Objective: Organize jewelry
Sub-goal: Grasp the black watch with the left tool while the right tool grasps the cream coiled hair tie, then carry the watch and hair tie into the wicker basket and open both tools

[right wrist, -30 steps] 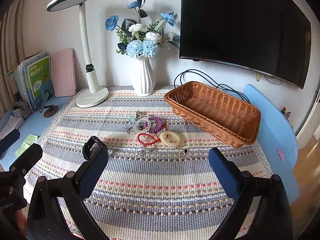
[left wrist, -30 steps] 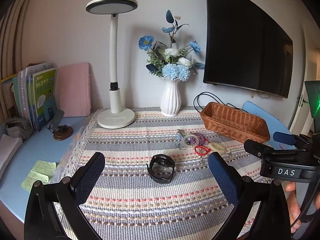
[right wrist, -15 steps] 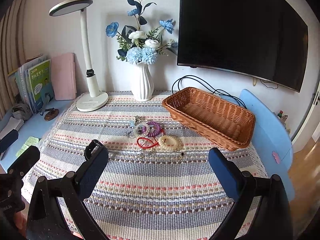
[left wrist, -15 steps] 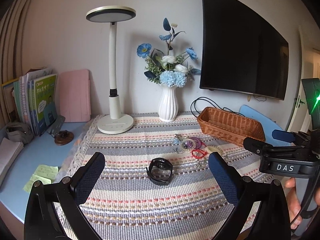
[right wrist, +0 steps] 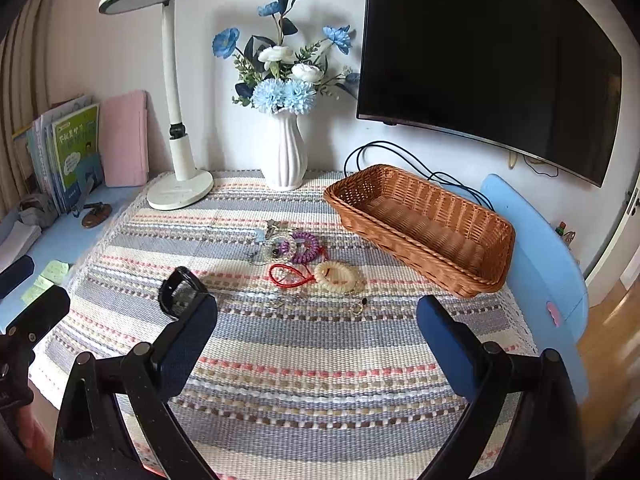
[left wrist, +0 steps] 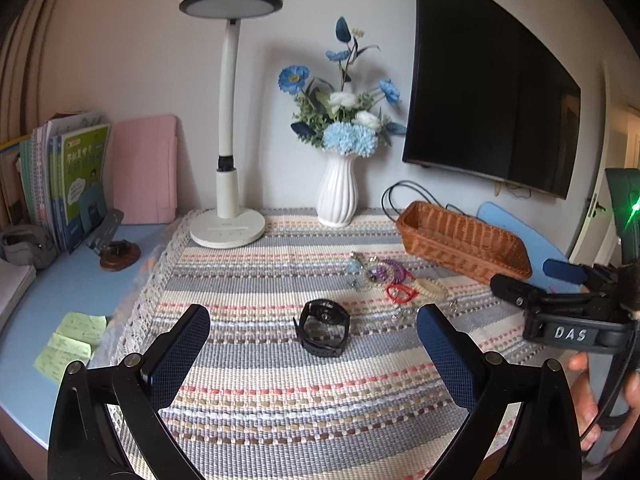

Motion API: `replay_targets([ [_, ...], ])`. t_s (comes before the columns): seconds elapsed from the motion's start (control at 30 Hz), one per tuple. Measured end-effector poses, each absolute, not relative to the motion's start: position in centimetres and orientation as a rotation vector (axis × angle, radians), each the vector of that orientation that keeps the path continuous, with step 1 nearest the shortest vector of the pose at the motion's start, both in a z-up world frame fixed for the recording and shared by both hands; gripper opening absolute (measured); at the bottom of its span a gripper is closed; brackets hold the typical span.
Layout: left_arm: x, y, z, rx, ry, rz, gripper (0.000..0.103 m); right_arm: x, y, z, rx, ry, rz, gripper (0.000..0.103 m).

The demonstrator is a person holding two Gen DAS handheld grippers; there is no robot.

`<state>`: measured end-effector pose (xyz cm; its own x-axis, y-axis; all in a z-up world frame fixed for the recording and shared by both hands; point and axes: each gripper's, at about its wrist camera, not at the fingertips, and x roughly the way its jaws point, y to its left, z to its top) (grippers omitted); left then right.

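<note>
A black watch [left wrist: 323,334] lies on the striped cloth just beyond my left gripper [left wrist: 313,314], which is open and empty. Further right is a cluster of jewelry: a purple coil bracelet [right wrist: 306,246], a red cord bracelet [right wrist: 290,276], a cream bracelet [right wrist: 340,276] and small metal pieces [right wrist: 358,306]. My right gripper [right wrist: 317,306] is open above the cloth, short of that cluster. An empty wicker basket [right wrist: 420,224] sits at the right rear. The watch [right wrist: 178,292] is partly hidden behind the right gripper's left finger.
A white lamp [left wrist: 228,232], a white vase of blue flowers [left wrist: 337,196] and a wall screen [left wrist: 492,120] stand at the back. Books, a pink folder [left wrist: 146,170] and sticky notes [left wrist: 70,340] are on the left. A hand [left wrist: 600,396] holds the right gripper.
Both views have drawn back slightly from the table and tilted a little. Both grippers stay open, and the jewelry, watch and basket have not moved.
</note>
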<state>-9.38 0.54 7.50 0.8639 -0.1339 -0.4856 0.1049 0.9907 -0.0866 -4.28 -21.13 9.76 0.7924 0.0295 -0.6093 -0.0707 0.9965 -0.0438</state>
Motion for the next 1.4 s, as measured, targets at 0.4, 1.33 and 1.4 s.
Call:
replay_targets([
  [0.4, -1.6, 3.3, 1.8, -0.173, 0.842, -0.306, 0.072, 0.2, -25.5, 6.0, -0.045, 0.738, 0.107, 0.075],
  [1.33, 7.1, -0.8, -3.5, -0.115, 0.971, -0.182, 0.012, 12.2, -24.7, -0.4, -0.168, 0.969, 0.211, 0.011],
  [1.4, 6.9, -0.7, -3.4, -0.136, 0.970, -0.201, 0.012, 11.4, -25.2, 0.2, -0.113, 0.975, 0.280, 0.011],
])
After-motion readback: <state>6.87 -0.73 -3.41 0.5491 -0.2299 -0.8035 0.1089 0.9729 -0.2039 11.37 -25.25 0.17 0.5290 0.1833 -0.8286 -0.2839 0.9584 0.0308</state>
